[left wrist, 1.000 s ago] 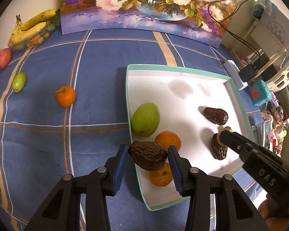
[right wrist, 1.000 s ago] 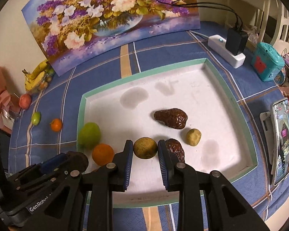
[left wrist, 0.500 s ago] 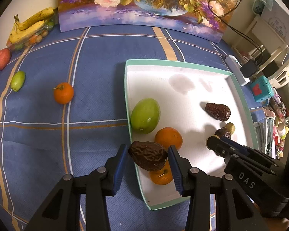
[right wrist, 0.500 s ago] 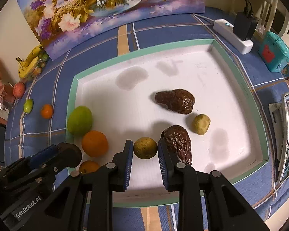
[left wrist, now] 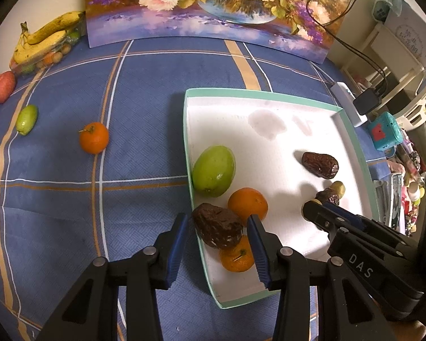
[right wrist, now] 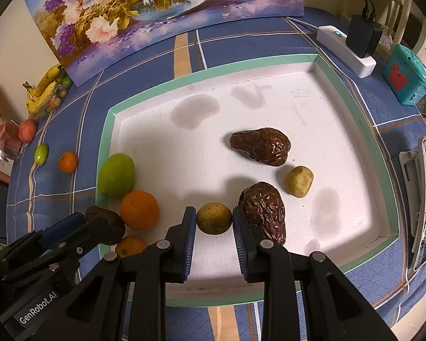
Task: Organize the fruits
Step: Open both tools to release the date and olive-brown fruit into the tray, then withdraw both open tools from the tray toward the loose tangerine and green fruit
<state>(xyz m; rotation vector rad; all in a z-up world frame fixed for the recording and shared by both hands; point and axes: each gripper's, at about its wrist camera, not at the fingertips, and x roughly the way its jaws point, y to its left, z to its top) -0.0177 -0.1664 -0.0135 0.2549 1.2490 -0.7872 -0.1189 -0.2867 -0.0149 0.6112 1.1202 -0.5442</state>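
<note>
My right gripper (right wrist: pixel 214 221) clamps the yellow-green fruit (right wrist: pixel 214 218); left gripper (left wrist: pixel 217 227) holds a wrinkled date (left wrist: pixel 217 226). Lower gently beside matching fruit (right wrist: pixel 299 181), avoiding neighbouring date (right wrist: pixel 265 210).

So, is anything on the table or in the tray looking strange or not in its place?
Yes. The white tray floor has grey damp-looking stains, with no fruit on them. Also, a small orange and a small green fruit lie loose on the blue cloth, outside the tray.

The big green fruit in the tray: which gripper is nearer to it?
Left. The left gripper, gripping a brown date, is beside the green fruit; the right gripper is farther, across the tray.
</note>
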